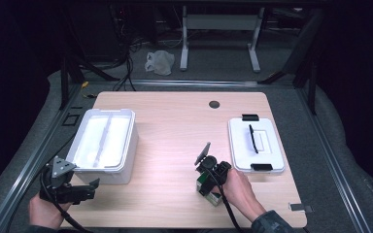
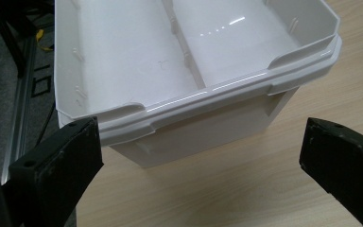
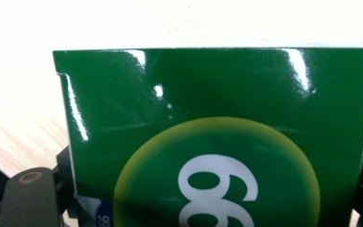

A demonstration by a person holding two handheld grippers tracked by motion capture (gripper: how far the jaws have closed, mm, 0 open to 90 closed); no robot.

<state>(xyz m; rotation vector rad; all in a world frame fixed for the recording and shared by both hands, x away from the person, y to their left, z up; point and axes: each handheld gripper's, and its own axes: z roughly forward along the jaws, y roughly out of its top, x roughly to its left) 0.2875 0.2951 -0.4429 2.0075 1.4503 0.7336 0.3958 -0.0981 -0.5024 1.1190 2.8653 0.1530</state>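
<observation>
The right gripper (image 1: pixel 209 187) has its jaws on either side of a glossy green cardboard box (image 3: pixel 217 137) with a white number, at the near edge of the light wooden table (image 1: pixel 175 126); whether the pads press it I cannot tell. The left gripper (image 2: pixel 198 161) stands wide open just before the white plastic divided bin (image 2: pixel 184 61). A white lid (image 1: pixel 255 144) lies to the right.

Place: a lab or test room, as I see it from my side of the wooden table (image 1: pixel 175 136).
Floor: grey carpet around the table, with metal rails (image 1: pixel 29 160) beside it.
Beyond the table: black cables (image 1: pixel 126 53), a white metal frame (image 1: pixel 221 29) and a crumpled plastic bag (image 1: pixel 159 62).
Surroundings: dark, curtained walls.
</observation>
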